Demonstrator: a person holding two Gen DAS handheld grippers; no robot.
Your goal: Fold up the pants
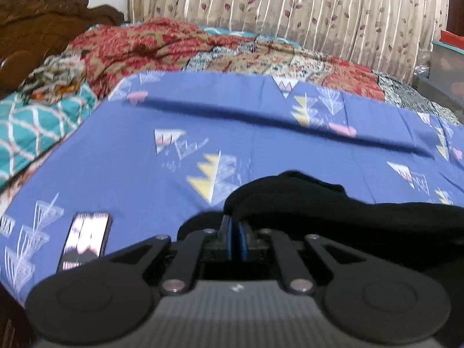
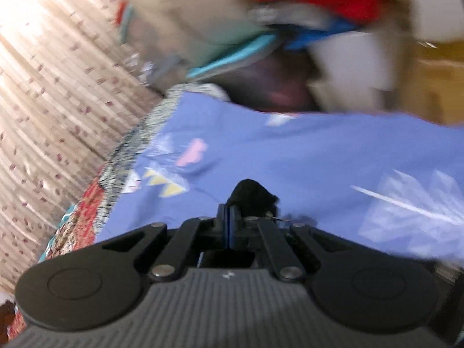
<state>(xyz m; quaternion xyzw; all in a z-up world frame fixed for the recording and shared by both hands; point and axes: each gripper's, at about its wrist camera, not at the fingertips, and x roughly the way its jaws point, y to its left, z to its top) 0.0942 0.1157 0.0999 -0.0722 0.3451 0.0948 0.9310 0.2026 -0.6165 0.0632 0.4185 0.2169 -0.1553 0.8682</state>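
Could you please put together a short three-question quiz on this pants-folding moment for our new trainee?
1. True or false: the left claw is shut on the black fabric pants.
2. What is the right claw gripping? A) the beige leaf-print curtain B) the black fabric pants C) the teal lattice-print cloth
3. What surface lies under the pants?

Key:
1. True.
2. B.
3. The blue bedsheet with triangle prints.
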